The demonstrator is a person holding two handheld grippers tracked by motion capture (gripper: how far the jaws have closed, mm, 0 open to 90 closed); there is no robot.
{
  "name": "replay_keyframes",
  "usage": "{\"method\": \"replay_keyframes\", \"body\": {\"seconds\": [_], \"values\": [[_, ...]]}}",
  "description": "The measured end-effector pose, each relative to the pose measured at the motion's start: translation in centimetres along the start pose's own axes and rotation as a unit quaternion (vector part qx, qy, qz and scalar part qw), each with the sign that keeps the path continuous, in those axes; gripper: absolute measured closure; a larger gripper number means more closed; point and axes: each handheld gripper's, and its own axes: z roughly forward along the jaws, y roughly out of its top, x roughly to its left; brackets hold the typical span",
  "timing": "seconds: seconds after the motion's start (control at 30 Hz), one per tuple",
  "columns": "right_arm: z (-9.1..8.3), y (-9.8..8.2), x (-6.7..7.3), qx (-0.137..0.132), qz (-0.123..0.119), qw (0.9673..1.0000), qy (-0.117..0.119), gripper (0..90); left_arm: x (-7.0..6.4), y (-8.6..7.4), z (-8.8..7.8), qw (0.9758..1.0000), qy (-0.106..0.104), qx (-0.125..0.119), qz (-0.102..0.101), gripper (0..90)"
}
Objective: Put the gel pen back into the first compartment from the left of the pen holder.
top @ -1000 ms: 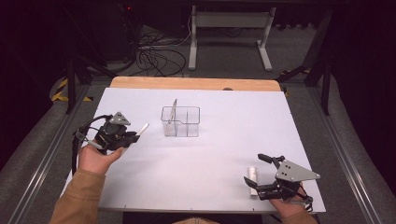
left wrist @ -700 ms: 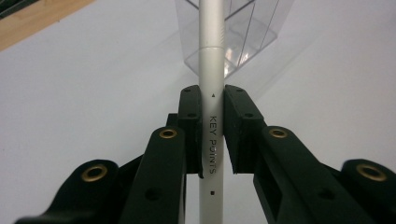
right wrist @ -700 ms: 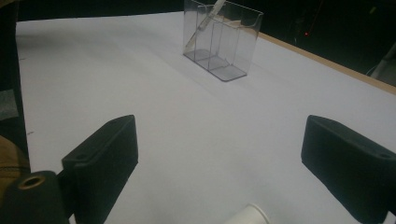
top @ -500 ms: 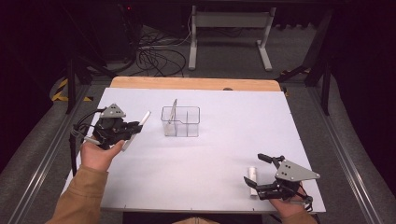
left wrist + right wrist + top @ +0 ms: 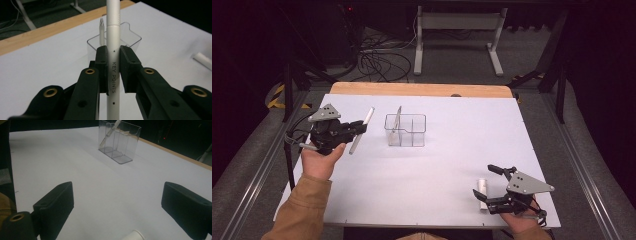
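Note:
My left gripper (image 5: 359, 128) is shut on a white pen (image 5: 368, 117) and holds it above the left side of the white table (image 5: 437, 160). In the left gripper view the jaws clamp the pen (image 5: 113, 50) around its middle, where it is printed "KEY POINTS". A clear divided holder (image 5: 406, 130) stands at the table's centre with another white pen (image 5: 398, 117) leaning in its left compartment. My right gripper (image 5: 482, 180) rests open at the near right, its jaws either side of a third white pen (image 5: 482, 190) lying on the table. That pen's end (image 5: 133, 235) shows low between the wide-apart jaws.
A wooden strip (image 5: 422, 89) runs along the table's far edge. Beyond it are a metal stand (image 5: 457, 30) and loose cables (image 5: 382, 60) on the floor. Bare table surface lies between the holder and my right gripper.
My left gripper has risen with the pen held in it, and the pen now stands higher and closer to the holder. The right gripper has stayed still.

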Motion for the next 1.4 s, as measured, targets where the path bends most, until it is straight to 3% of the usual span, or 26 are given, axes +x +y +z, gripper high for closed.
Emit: {"method": "replay_keyframes", "body": {"seconds": [0.3,0.53,0.73,0.9,1.4], "values": [[0.0,0.0,0.0,0.000,-0.001,1.0000,0.000,11.4,0.2,0.3,0.5,0.9984,-0.023,-0.050,-0.010,77.7],[0.0,0.0,0.0,0.000,-0.001,1.0000,-0.001,11.5,-0.1,0.6,0.8,0.9961,-0.021,-0.085,-0.002,77.7],[0.0,0.0,0.0,-0.001,-0.002,1.0000,-0.001,11.4,-0.6,0.8,1.4,0.9961,-0.014,-0.086,0.013,77.7],[0.0,0.0,0.0,-0.001,-0.001,1.0000,-0.001,11.4,-1.0,1.2,1.7,0.9953,-0.016,-0.095,0.012,77.7],[-0.1,0.0,0.0,-0.001,-0.002,1.0000,0.000,11.4,-2.2,4.0,3.6,0.9949,-0.025,-0.092,0.032,77.7]]}}
